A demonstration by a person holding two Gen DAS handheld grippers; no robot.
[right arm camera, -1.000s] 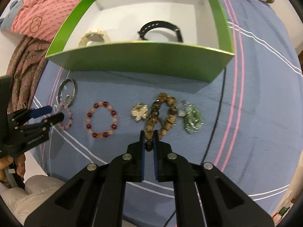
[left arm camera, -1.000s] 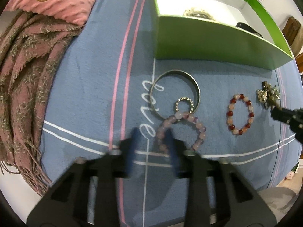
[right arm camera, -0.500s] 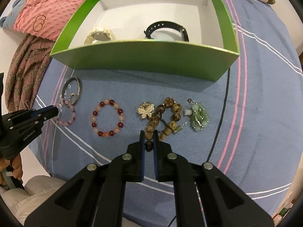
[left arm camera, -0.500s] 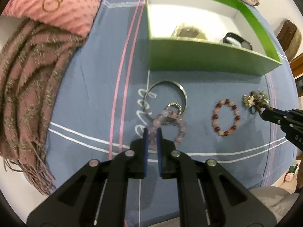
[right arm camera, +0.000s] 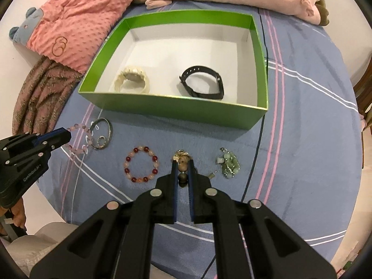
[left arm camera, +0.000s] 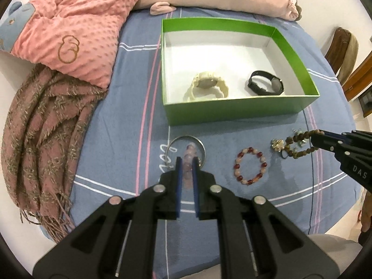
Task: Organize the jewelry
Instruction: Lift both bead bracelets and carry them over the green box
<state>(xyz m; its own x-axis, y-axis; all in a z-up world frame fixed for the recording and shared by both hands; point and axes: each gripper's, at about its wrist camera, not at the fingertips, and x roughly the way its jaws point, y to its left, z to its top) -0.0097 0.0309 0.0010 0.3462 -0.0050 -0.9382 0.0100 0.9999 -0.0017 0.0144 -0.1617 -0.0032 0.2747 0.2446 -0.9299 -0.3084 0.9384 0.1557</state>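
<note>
Both grippers clamped on bead bracelets

The left gripper pinches a pale pink bracelet at lower centre; the right gripper pinches a brown wooden bracelet. The green box sits above, holding two watches.

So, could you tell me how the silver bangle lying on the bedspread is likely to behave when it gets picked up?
The silver bangle looks like a rigid metal hoop, so it should keep its shape. Its smooth, thin rim may slip between pads. A small ring rests against it and might shift.
</note>
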